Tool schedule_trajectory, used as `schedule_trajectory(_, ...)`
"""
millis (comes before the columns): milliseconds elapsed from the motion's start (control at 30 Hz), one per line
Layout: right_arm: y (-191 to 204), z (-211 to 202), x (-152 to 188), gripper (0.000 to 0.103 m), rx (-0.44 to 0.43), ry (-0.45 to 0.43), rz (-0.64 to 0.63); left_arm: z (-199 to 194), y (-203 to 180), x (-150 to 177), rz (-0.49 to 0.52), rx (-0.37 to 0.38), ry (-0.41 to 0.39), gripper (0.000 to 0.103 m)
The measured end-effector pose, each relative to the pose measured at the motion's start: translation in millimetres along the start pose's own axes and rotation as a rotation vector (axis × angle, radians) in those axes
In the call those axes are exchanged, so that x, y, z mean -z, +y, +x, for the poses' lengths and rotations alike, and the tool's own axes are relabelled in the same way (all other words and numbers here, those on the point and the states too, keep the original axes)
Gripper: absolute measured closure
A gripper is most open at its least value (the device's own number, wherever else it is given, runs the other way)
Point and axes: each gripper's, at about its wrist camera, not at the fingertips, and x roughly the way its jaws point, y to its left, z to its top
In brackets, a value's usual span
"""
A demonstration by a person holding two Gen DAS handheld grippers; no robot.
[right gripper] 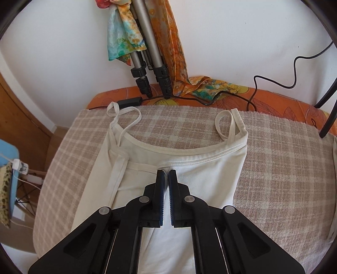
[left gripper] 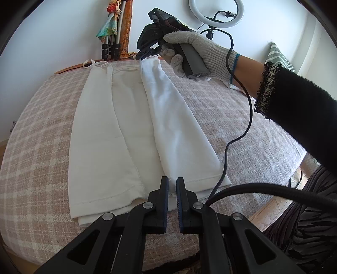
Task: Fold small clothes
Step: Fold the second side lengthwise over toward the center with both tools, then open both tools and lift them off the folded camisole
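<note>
A white camisole top lies flat on a bed covered by a beige checked blanket. Its right side panel is folded over toward the middle, and its thin straps loop at the far end, near the wall.

Behind the bed's far edge, silver tripod legs lean against the white wall, draped with a colourful scarf. An orange patterned cloth runs along the blanket's far edge, with black cables trailing over it. A white ring light stands to the right. A black cable hangs from my right tool and crosses the blanket just beside the top's right edge, down toward my left tool.

My left gripper sits at the top's near hem, jaws almost together, with the edge of the folded panel between them; I cannot tell whether they actually pinch it.

My right gripper, held in my gloved right hand, is at the far end of the top, just below the neckline. Its jaws are nearly pressed together around the folded panel's upper corner.
</note>
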Motion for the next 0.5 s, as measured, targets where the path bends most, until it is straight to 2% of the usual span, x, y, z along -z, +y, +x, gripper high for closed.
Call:
schedule_trajectory(100,4.4,-2.1,0.4,0.098,-0.042,-0.008,-0.019,-0.7,-2.1,0.2,0.012,-0.004,0.001,0.099)
schedule_trajectory(133,7.9,0.2,0.9,0.097,-0.046,-0.004,-0.033,-0.7,-2.3,0.2,0.014,-0.008,0.003,0.096)
schedule_trajectory(167,10.5,4.2,1.3,0.085,-0.051,0.014,-0.033,-1.4,-2.2,0.5,0.014,-0.012,0.003,0.085)
schedule_trajectory(233,13.6,7.8,2.4,0.073,-0.049,0.026,-0.018,-5.3,-0.4,-0.1,0.012,-0.023,-0.010,0.078)
schedule_trajectory(333,19.1,-7.7,2.8,0.073,-0.057,0.011,-0.038,-14.9,5.6,-2.2,0.034,-0.054,-0.036,0.077)
schedule_trajectory(500,14.4,-67.3,9.3,0.073,-0.106,-0.059,-0.039,-25.8,18.4,-3.1,0.090,-0.111,-0.057,0.076)
